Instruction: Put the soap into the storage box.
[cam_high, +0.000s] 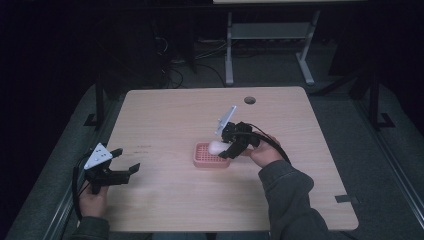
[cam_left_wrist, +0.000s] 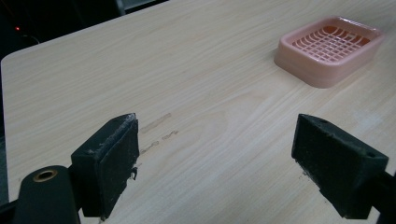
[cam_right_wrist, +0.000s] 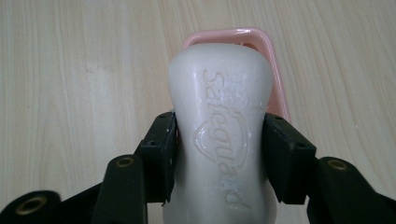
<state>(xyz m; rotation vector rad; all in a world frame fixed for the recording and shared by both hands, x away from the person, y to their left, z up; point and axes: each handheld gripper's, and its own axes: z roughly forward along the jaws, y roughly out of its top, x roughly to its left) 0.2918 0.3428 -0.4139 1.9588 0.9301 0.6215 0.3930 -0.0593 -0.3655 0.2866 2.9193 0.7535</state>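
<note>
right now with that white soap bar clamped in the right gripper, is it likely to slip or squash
The soap bar looks stiff: the right gripper pinches its narrowed waist with no visible dent. Its glossy, rounded surface could slide, though the waist probably helps lock it. If released, it would likely drop onto the pink soap dish.

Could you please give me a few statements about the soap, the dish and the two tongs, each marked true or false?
1. The right tongs grip a white soap bar. True.
2. The soap bar lies flat inside the pink soap dish. False: it is held above the dish, whose grid is bare.
3. The left tongs are open with nothing between them. True.
4. The soap dish stands at the table's near left corner. False: it sits near the middle.
5. The left tongs hold the dish. False: they are apart from it.
</note>
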